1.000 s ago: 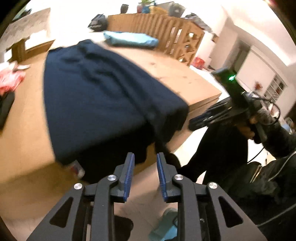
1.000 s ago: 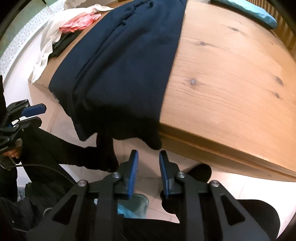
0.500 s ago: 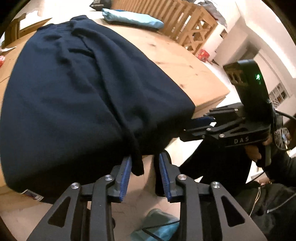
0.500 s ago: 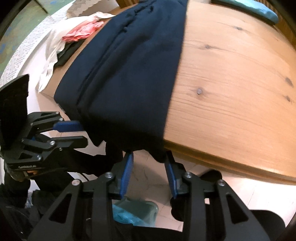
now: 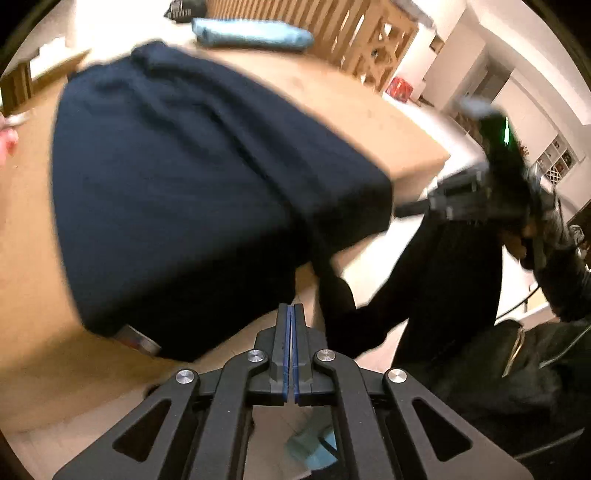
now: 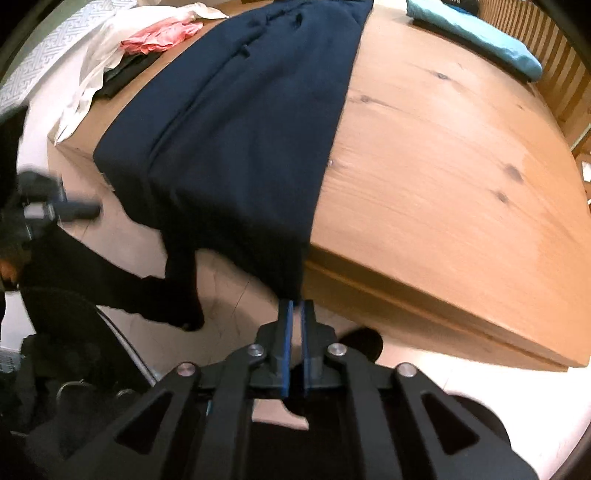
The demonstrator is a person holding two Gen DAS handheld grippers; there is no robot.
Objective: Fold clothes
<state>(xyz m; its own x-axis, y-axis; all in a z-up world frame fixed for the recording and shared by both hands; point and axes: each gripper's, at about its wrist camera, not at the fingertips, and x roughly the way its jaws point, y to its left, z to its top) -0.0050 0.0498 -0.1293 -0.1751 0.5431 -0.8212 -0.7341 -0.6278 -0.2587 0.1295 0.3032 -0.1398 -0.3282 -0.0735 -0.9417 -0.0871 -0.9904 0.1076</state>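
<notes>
On the table: a dark navy garment (image 6: 240, 122) lies along the wooden table (image 6: 443, 166), and its near end hangs over the front edge toward the floor.
Left gripper (image 5: 290, 325): its 2 blue-padded jaws are pressed together with almost no gap; the tips sit at the hanging hem of the garment (image 5: 192, 192), but whether cloth is caught between them I cannot tell.
Right gripper (image 6: 295, 317): its jaws stand close with a thin slit between them, just under the lowest hanging corner of the navy cloth — whether they pinch it, I cannot tell.
Seen across: from the left wrist view the right gripper (image 5: 413, 208) is blurred, beside the right corner of the garment near the table edge.
Far side of table: a folded light blue cloth (image 6: 476, 37) lies near the wooden slatted rail (image 6: 546, 48), well apart from the navy garment.
Left side of table: a pink cloth (image 6: 159, 35) and a white cloth (image 6: 92, 70) lie in a pile — just beside the navy garment.
</notes>
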